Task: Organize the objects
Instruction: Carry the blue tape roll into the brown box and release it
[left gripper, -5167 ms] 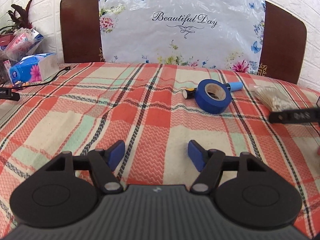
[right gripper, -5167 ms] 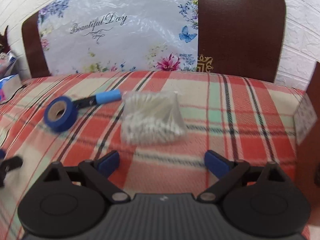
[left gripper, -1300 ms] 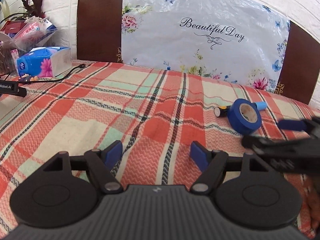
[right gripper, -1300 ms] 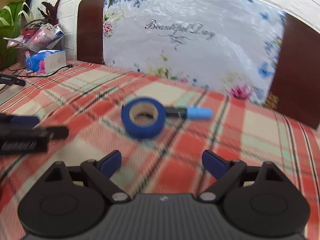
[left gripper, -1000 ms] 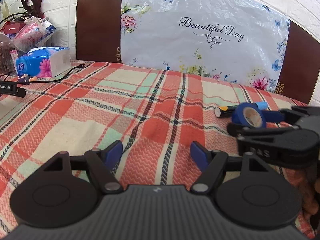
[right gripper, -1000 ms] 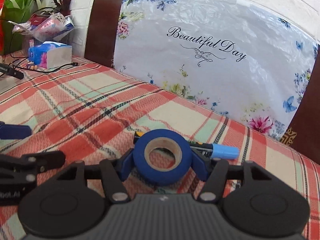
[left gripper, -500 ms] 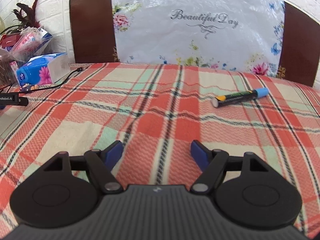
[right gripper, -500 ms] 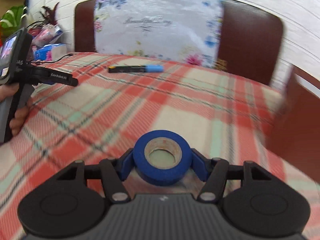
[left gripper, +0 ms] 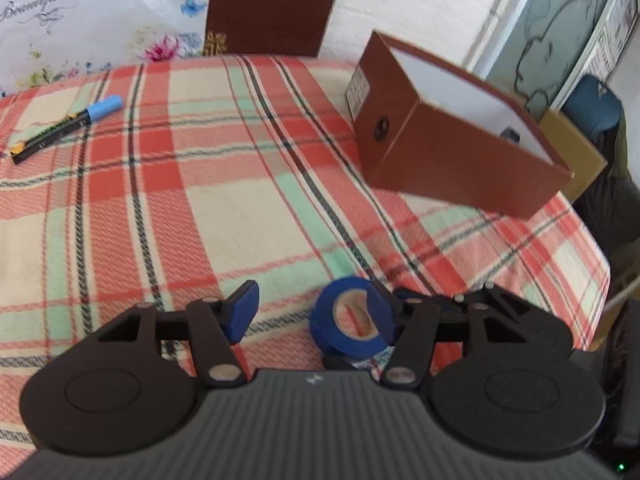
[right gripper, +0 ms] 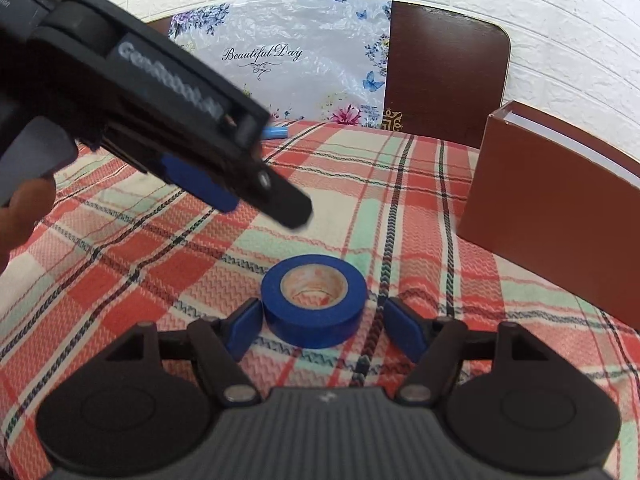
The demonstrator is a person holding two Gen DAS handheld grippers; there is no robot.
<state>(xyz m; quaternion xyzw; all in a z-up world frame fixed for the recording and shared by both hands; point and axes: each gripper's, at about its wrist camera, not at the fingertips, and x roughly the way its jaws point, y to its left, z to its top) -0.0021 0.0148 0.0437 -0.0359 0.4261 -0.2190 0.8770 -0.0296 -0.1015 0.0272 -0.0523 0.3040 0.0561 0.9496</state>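
Now the blue tape roll (right gripper: 314,300) lies flat on the plaid cloth (right gripper: 416,184), centre frame, between the right gripper (right gripper: 320,326)'s spread fingers. Left gripper (left gripper: 316,312) hovers open too, brown box (left gripper: 452,148) at upper right.

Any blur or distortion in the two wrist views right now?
Left wrist: slight motion blur throughout, brown box edges smeared, fisheye bends the plaid cloth. Right wrist: blue tape roll and cloth sharp; the left gripper crossing close to the lens is blurred, its lettering smeared.
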